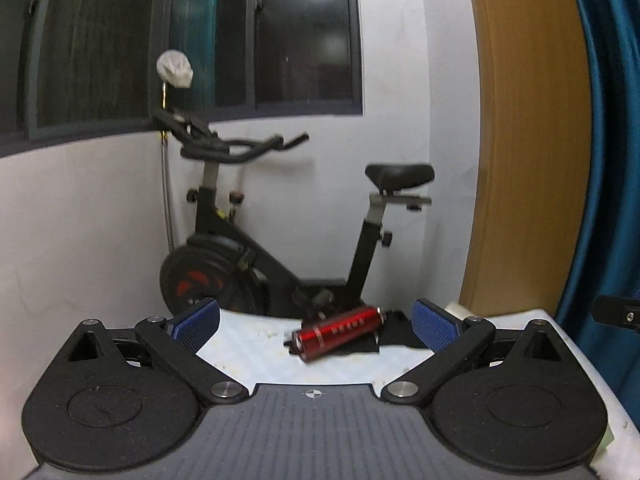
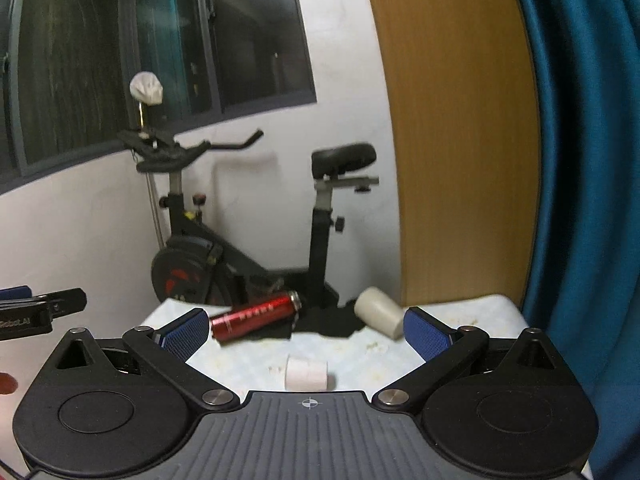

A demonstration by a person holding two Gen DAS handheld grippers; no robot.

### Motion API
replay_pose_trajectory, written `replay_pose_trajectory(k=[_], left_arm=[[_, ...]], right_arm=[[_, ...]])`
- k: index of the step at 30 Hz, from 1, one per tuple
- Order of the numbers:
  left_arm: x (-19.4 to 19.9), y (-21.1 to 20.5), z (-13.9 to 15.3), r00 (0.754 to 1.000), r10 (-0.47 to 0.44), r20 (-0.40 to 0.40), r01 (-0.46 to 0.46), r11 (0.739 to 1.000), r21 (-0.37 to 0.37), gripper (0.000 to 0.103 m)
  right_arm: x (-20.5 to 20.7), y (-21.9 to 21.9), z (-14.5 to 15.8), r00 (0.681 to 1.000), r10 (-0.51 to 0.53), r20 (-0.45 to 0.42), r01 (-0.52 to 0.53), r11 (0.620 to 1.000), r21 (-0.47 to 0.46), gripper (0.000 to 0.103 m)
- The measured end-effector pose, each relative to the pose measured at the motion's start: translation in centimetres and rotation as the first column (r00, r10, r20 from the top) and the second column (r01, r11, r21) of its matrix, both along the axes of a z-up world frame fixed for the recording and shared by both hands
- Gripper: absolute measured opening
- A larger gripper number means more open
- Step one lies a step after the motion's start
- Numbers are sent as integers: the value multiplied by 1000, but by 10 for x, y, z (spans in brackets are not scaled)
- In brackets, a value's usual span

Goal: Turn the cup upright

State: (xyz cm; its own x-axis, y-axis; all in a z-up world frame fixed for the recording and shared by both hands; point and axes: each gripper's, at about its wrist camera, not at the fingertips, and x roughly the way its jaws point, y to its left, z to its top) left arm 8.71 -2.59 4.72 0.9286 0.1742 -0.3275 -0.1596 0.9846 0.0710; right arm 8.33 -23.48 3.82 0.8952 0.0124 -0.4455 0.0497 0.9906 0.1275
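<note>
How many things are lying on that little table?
4: red bottle on its side at back left, cream cup tipped over at back right, black cloth beneath them, white roll nearest. Others may be hidden.

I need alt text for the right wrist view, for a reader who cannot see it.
A cream cup lies on its side on a pale table, beside a red can that also lies flat on a black cloth. The open right gripper faces them, a small white roll just ahead. An exercise bike stands behind.
</note>
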Motion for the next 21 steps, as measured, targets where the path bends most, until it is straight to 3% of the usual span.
replay_pose_trajectory(k=[9,21], left_arm=[[-9,-4,13,997,4,71,-4,1000,0,103],[-11,0,9,996,15,85,-15,1000,0,103]], right_arm=[[-8,4,20,998,-8,67,9,1000,-9,103],[-12,7,22,997,-14,77,15,1000,-15,103]])
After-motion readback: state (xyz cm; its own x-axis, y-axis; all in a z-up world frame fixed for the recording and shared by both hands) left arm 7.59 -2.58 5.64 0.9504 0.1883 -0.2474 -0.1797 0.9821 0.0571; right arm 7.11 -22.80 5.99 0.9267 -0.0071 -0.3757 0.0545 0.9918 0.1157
